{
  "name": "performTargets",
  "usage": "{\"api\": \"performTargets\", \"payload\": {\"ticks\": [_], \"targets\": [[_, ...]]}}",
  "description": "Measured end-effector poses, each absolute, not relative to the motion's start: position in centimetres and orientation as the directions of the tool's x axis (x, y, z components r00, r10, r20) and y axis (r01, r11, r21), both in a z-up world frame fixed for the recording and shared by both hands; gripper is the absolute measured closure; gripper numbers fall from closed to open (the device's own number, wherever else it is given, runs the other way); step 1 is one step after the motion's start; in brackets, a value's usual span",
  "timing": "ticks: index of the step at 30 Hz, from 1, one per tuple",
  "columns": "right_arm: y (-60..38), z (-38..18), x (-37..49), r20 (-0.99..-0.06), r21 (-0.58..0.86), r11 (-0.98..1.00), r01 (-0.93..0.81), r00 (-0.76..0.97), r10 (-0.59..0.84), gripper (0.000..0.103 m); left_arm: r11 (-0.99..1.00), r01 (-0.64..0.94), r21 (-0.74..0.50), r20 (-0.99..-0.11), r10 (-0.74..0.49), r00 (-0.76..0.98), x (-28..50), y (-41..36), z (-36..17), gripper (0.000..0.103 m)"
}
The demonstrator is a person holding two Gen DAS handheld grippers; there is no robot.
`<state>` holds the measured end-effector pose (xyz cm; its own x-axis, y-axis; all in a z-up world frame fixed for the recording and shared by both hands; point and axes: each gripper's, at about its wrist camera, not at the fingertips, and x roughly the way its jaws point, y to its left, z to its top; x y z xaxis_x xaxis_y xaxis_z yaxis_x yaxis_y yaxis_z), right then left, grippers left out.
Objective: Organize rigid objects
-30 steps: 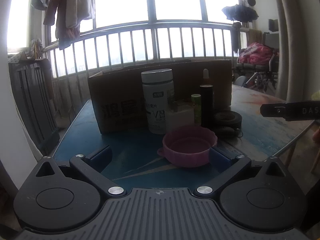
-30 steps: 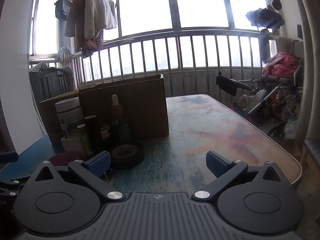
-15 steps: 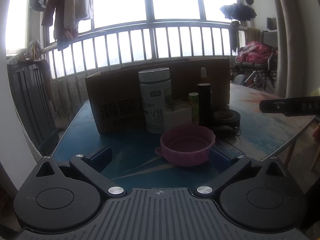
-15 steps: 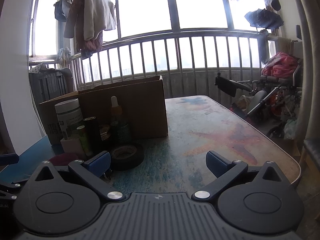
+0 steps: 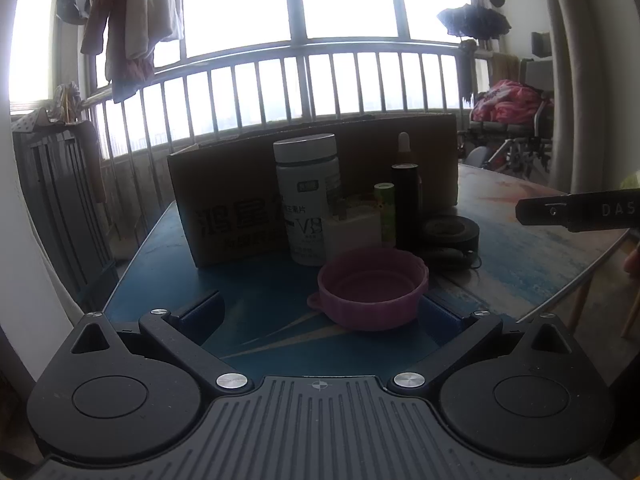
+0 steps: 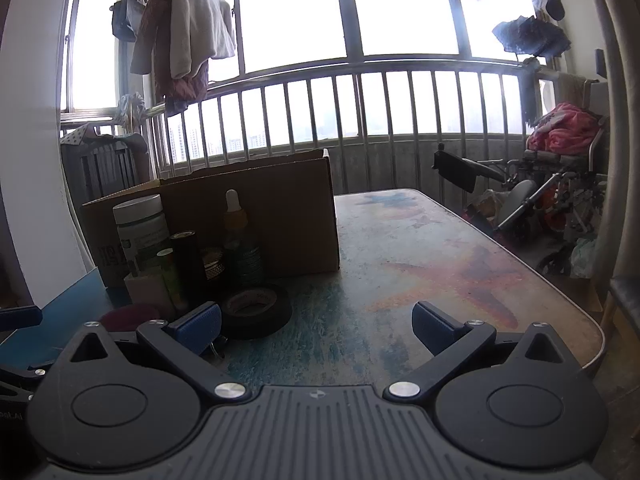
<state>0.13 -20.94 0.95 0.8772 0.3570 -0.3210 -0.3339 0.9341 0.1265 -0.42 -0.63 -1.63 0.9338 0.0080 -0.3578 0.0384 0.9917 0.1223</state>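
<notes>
1. The left gripper (image 5: 320, 312) has its jaws wide apart, and the pink bowl (image 5: 370, 294) sits on the table (image 5: 520, 264) between them, closer to the right finger.
2. The right gripper (image 6: 316, 324) is spread wide too, holding nothing.
3. Behind the bowl stand a white bottle (image 5: 307, 196), a black tube (image 5: 405, 206) and a tape roll (image 6: 256, 310), in front of the cardboard box (image 6: 280, 208).

Cardboard box (image 5: 248, 204): one, far side of the table.
White jar (image 5: 307, 196): one.
Dropper bottle (image 6: 236, 236): one.
Black tube (image 5: 405, 204): one.
Green tube (image 5: 385, 212): one.
White block (image 5: 354, 234): one.
Pink bowl (image 5: 372, 292): one, nearest.
Tape roll (image 6: 256, 310): one, right of the group.
</notes>
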Motion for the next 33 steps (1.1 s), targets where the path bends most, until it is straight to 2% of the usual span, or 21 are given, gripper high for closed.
{"api": "performTargets", "payload": {"ticks": [33], "targets": [[-20.44, 0.87, 0.06, -0.333, 0.106, 0.931, -0.35, 0.87, 0.365, 0.0, 0.99, 0.06, 0.131, -0.351, -0.01, 0.936, -0.41, -0.94, -1.78, 0.0]]}}
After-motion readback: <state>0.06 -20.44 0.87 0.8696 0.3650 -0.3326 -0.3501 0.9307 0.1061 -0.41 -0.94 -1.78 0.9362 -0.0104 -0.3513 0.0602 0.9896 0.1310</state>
